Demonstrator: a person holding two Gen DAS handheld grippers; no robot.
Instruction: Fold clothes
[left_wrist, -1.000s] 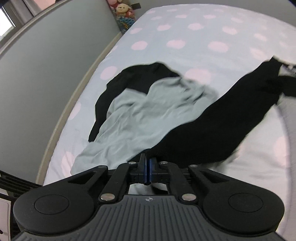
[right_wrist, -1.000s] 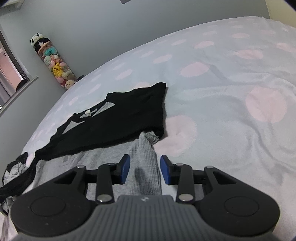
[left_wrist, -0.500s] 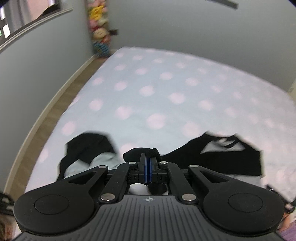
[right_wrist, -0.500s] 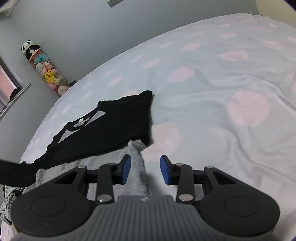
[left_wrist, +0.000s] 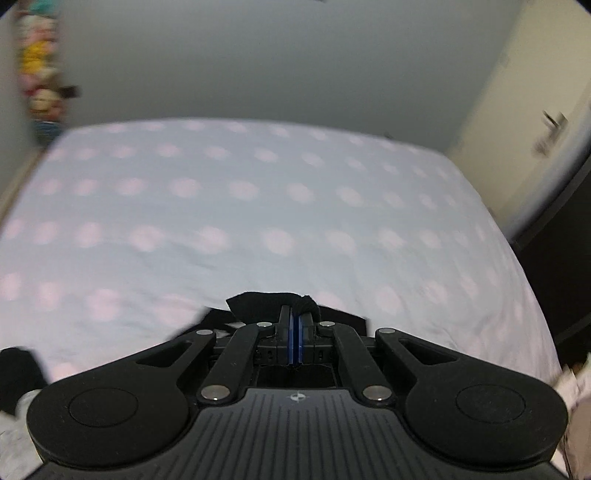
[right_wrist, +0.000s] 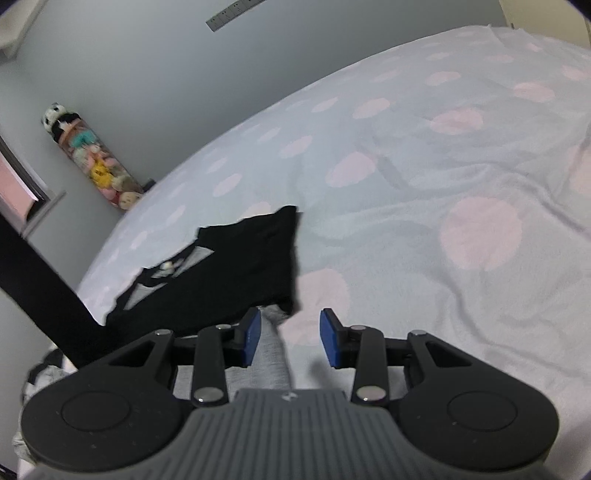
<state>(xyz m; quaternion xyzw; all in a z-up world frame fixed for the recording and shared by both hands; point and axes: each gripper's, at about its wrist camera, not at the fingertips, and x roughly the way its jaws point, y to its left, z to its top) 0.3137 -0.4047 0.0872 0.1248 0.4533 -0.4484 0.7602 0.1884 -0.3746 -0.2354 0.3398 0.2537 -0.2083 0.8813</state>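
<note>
My left gripper (left_wrist: 294, 315) is shut on the black sleeve (left_wrist: 266, 302) of a black and grey shirt, whose cuff sticks out past the blue pads. In the right wrist view that sleeve (right_wrist: 40, 273) runs taut as a black band up to the left edge. The shirt's black upper part (right_wrist: 236, 266) lies on the bed with a grey neck patch, and its grey body (right_wrist: 271, 354) passes under my right gripper (right_wrist: 290, 341). The right gripper is open just above the grey cloth's edge, with nothing pressed between its pads.
The bed (right_wrist: 443, 184) has a pale blue sheet with pink dots, lightly wrinkled at the right. A tall tube of plush toys (right_wrist: 96, 166) stands by the grey wall. A cream door (left_wrist: 535, 122) and dark furniture (left_wrist: 561, 266) stand beyond the bed's right side.
My left gripper has lifted and swung the black sleeve up and across the bed, so its view now faces the far wall. The right gripper has barely moved.
</note>
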